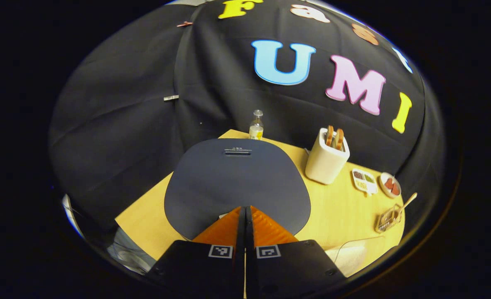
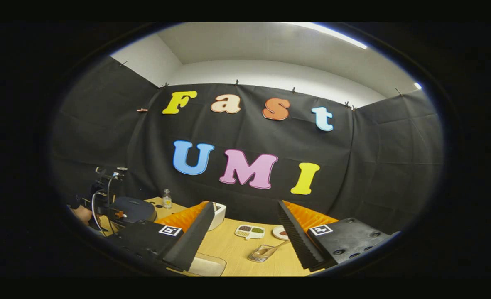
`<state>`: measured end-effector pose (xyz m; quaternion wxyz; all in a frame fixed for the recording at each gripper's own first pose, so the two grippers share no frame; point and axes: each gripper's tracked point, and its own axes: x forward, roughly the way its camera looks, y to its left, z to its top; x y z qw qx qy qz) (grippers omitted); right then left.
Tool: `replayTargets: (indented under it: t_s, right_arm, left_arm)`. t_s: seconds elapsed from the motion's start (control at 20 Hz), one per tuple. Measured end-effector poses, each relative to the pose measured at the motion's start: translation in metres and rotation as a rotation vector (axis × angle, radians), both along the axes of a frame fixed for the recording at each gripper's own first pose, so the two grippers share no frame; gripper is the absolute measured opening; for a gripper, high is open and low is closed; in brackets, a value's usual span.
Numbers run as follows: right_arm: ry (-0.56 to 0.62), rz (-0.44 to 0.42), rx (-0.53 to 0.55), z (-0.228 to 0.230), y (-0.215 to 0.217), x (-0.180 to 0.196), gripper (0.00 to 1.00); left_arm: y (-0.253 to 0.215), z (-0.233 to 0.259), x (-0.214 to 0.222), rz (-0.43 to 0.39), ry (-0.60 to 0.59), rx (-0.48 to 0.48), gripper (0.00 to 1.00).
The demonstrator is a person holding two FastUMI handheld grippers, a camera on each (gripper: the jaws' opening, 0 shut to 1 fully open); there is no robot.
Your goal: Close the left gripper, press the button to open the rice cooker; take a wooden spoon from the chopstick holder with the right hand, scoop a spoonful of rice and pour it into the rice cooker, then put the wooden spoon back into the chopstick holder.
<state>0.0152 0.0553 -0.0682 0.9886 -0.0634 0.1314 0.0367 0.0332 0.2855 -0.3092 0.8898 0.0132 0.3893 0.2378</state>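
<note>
- Right now the wooden surface carries everything, and biggest on it is the rice cooker, lid down, directly ahead of my left gripper. It looks heavy and rigid to me, so I expect it to stay put under a firm push on its button; I cannot make out the button itself, which seems to sit under my fingertips at the near rim.
- My left jaws are closed flat together, holding nothing, tips poised at the cooker's front edge. In the right gripper view the same tool sits beside the cooker with a hand behind it.
- My right gripper hangs well back from the surface, jaws spread wide and empty.
- Next in size, the white chopstick holder stands upright just right of the cooker, with two wooden handles poking out of its top. I judge a wooden spoon to be light, stiff and a little smooth, so pinching the exposed handle near its upper end and drawing straight up should suit.
- Smaller still, a clear dish with a spoon-like handle lies at the near right; whether it holds the rice I cannot tell.
- Two small plates lie between the dish and the holder.
- Smallest, a little bottle stands behind the cooker.
</note>
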Motion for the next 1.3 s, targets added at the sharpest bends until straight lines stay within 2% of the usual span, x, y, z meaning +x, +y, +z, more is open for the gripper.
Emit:
replayTargets:
  t_s: [0.1,0.25,0.45,0.55,0.75,1.05,1.2,1.3]
  right_arm:
    - [0.003,-0.007,0.002,-0.001,-0.003,-0.001,0.95]
    - [-0.001,-0.027,0.007,-0.001,-0.013,-0.001,0.95]
    - [0.008,-0.043,0.022,-0.004,-0.022,-0.001,0.95]
    - [0.021,-0.035,0.024,-0.009,-0.020,-0.001,0.95]
    - [0.020,-0.009,0.009,-0.010,-0.013,-0.001,0.95]
    - [0.019,0.003,-0.001,-0.009,-0.011,-0.003,0.95]
    - [0.027,-0.001,-0.004,-0.012,-0.012,-0.006,0.95]
    - [0.027,-0.003,-0.006,-0.011,-0.013,-0.007,0.95]
  left_arm:
    - [0.000,-0.002,-0.001,0.027,0.029,-0.010,0.06]
    - [0.000,0.001,-0.003,0.099,-0.015,-0.123,0.06]
    - [0.001,0.011,0.001,0.064,-0.061,-0.150,0.06]
    - [0.000,0.025,0.005,0.047,-0.104,-0.111,0.06]
    - [-0.004,0.078,0.028,-0.048,-0.196,0.013,0.05]
    - [-0.010,0.148,0.056,-0.121,-0.354,0.100,0.05]
    - [-0.024,0.162,0.055,-0.155,-0.386,0.114,0.05]
    - [-0.027,0.164,0.053,-0.147,-0.392,0.117,0.05]
